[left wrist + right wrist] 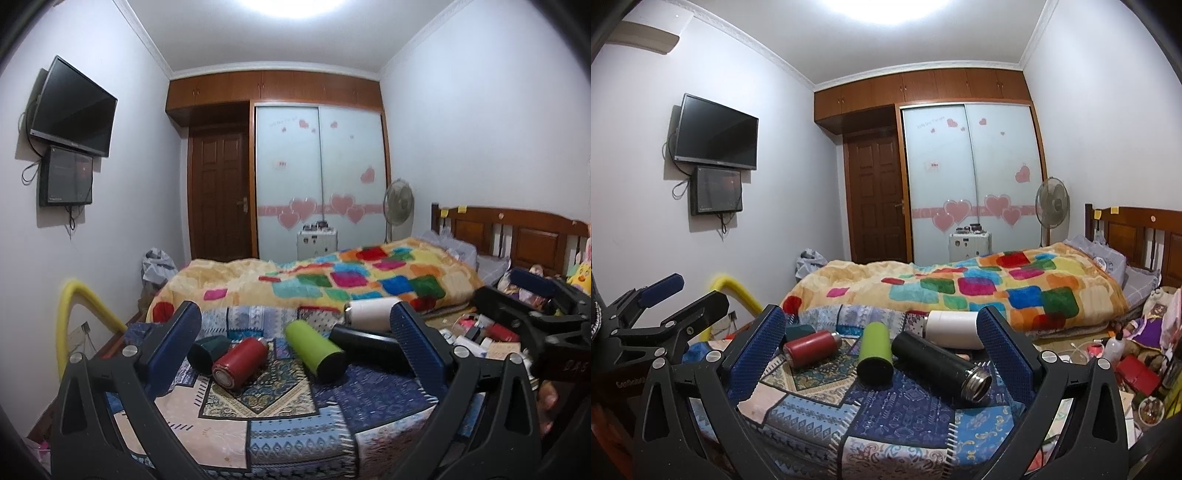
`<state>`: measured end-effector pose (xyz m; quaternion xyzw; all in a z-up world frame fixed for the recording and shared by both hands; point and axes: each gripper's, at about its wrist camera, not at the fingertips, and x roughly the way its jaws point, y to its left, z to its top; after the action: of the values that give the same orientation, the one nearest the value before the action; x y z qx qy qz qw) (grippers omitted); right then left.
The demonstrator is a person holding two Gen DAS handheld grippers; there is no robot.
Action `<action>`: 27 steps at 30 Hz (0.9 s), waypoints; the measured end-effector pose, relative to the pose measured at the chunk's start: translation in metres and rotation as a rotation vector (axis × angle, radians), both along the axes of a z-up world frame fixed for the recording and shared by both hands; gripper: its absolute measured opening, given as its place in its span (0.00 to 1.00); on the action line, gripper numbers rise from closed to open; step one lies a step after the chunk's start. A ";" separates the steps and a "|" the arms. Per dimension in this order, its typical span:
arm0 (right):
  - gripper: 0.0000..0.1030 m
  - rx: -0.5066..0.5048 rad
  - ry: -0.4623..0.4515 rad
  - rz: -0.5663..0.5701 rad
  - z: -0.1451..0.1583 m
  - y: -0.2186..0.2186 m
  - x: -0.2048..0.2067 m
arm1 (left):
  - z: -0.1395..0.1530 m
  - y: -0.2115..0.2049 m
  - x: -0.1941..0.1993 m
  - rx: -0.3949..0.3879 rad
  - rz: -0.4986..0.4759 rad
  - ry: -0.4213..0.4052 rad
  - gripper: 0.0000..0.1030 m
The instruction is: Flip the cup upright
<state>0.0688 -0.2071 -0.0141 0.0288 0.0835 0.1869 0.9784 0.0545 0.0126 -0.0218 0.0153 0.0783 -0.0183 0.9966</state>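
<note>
Several cups lie on their sides on a patterned blue cloth [295, 424]: a red one [240, 363], a lime green one [314, 349], a black one [365, 345], a white one [373, 314] and a dark green one [205, 352]. In the right wrist view I see the red [812, 347], green [874, 354], black [942, 365] and white [955, 328] cups too. My left gripper [295, 350] is open and empty, short of the cups. My right gripper [882, 350] is open and empty, also short of them.
A bed with a colourful quilt [332, 284] lies behind the cloth. Clutter [1126, 362] sits to the right. A yellow tube [74, 317] stands at the left. The right gripper shows at the right edge of the left wrist view [535, 317].
</note>
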 end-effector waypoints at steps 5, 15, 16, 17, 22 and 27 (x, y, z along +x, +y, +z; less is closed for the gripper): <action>1.00 -0.033 0.039 -0.023 -0.013 0.000 0.026 | -0.018 0.024 0.056 0.018 -0.005 0.129 1.00; 1.00 -0.104 0.161 -0.048 -0.047 0.009 0.096 | -0.073 0.073 0.168 -0.003 -0.035 0.442 0.69; 1.00 -0.110 0.171 -0.048 -0.050 0.010 0.103 | -0.079 0.075 0.177 0.003 -0.037 0.463 0.68; 1.00 -0.115 0.182 -0.050 -0.052 0.011 0.110 | -0.084 0.076 0.186 0.012 -0.037 0.483 0.68; 1.00 -0.128 0.236 -0.026 -0.066 0.016 0.136 | -0.107 0.080 0.223 0.061 -0.053 0.560 0.64; 1.00 -0.146 0.252 -0.013 -0.075 0.023 0.150 | -0.121 0.086 0.248 0.075 -0.051 0.603 0.58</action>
<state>0.2185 -0.1837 -0.0894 -0.0188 0.2187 0.1689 0.9609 0.3025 0.0984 -0.1431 0.0478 0.3709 -0.0443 0.9264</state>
